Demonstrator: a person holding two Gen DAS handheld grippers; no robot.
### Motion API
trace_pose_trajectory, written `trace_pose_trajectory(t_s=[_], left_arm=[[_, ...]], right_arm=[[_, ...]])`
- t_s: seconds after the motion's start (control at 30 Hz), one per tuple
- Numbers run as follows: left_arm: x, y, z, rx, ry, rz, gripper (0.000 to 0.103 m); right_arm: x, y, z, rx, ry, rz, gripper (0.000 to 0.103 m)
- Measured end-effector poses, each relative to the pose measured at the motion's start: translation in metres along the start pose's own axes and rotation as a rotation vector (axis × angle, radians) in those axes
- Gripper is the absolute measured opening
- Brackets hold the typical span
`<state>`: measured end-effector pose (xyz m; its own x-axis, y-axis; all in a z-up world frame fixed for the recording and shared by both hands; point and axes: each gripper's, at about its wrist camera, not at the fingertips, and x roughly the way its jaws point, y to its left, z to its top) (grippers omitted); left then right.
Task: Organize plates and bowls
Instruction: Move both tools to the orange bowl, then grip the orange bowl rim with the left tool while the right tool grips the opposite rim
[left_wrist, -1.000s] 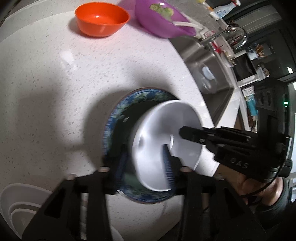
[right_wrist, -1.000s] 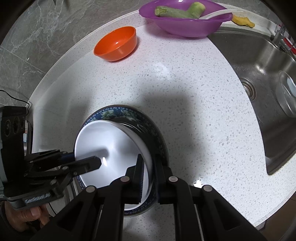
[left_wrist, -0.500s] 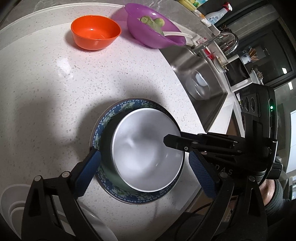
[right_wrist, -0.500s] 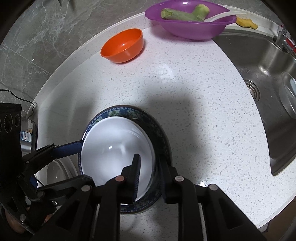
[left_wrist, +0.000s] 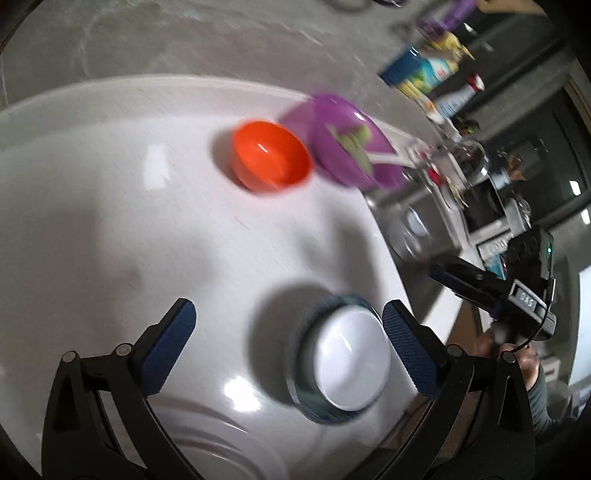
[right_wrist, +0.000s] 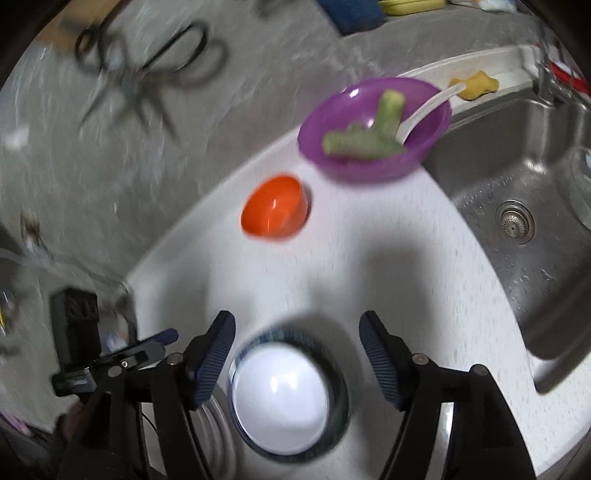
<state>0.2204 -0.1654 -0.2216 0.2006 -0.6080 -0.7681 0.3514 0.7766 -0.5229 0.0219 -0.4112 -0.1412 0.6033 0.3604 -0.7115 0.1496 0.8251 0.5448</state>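
Left black plastic two-finger gripper (left_wrist: 288, 334): blue cross-hatched pads (left_wrist: 168, 345), silver pivot screws. Right black plastic two-finger gripper (right_wrist: 297, 356): same blue ribbed pads (right_wrist: 212, 356), white "OAS" label, thin black cable, green LED on its boxy top. Dark grey sleeve (left_wrist: 543, 397) at wrist.

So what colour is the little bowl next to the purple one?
Orange bowl, clearest in the right wrist view.

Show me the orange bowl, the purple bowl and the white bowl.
orange bowl (right_wrist: 275, 216), right wrist view, on its inside.
purple bowl (right_wrist: 428, 107), right wrist view, on its inner wall.
white bowl (right_wrist: 280, 397), right wrist view, on the middle of its inside.
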Motion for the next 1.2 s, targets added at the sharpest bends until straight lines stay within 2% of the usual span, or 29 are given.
trace_pose_trajectory(t_s=[0.07, 0.17, 0.27, 0.33, 0.5, 0.57, 0.63, 0.8, 0.87, 0.9, 1.0, 1.03, 1.1, 1.2], left_arm=[[0.003, 0.011, 0.021, -0.007, 0.036, 0.071, 0.102], [0.005, 0.023, 0.056, 0.001, 0.001, 0.138, 0.102], [0.026, 0.038, 0.087, -0.024, 0.024, 0.131, 0.102], [0.043, 0.043, 0.102, -0.022, 0.041, 0.139, 0.101], [0.083, 0.053, 0.129, 0.003, 0.074, 0.163, 0.100], [0.095, 0.057, 0.137, 0.015, 0.087, 0.172, 0.094], [0.105, 0.061, 0.143, 0.024, 0.111, 0.167, 0.077], [0.129, 0.064, 0.150, 0.032, 0.140, 0.167, 0.075], [0.135, 0.065, 0.153, 0.041, 0.151, 0.160, 0.063], [0.139, 0.065, 0.154, 0.046, 0.157, 0.160, 0.055], [0.144, 0.063, 0.154, 0.061, 0.168, 0.163, 0.050], [0.146, 0.063, 0.155, 0.063, 0.167, 0.160, 0.042], [0.151, 0.061, 0.156, 0.071, 0.169, 0.157, 0.033], [0.151, 0.052, 0.155, 0.098, 0.169, 0.164, 0.023]], right_arm=[[0.004, -0.004, 0.016, 0.040, -0.009, 0.019, 0.073], [0.019, -0.004, 0.041, 0.071, -0.029, 0.019, 0.073], [0.044, 0.000, 0.068, 0.111, -0.021, 0.028, 0.072], [0.066, 0.003, 0.079, 0.129, -0.003, 0.038, 0.069], [0.124, 0.011, 0.094, 0.146, 0.092, 0.024, 0.061], [0.142, 0.011, 0.096, 0.159, 0.113, 0.001, 0.060], [0.158, 0.010, 0.100, 0.177, 0.128, -0.007, 0.058], [0.179, 0.010, 0.104, 0.186, 0.133, -0.041, 0.055], [0.181, 0.011, 0.107, 0.180, 0.112, -0.064, 0.053], [0.182, 0.012, 0.108, 0.173, 0.107, -0.072, 0.050], [0.188, 0.012, 0.109, 0.158, 0.117, -0.096, 0.041], [0.189, 0.012, 0.106, 0.158, 0.123, -0.099, 0.039], [0.192, 0.012, 0.105, 0.159, 0.129, -0.102, 0.027], [0.195, 0.011, 0.104, 0.150, 0.132, -0.101, 0.018]])
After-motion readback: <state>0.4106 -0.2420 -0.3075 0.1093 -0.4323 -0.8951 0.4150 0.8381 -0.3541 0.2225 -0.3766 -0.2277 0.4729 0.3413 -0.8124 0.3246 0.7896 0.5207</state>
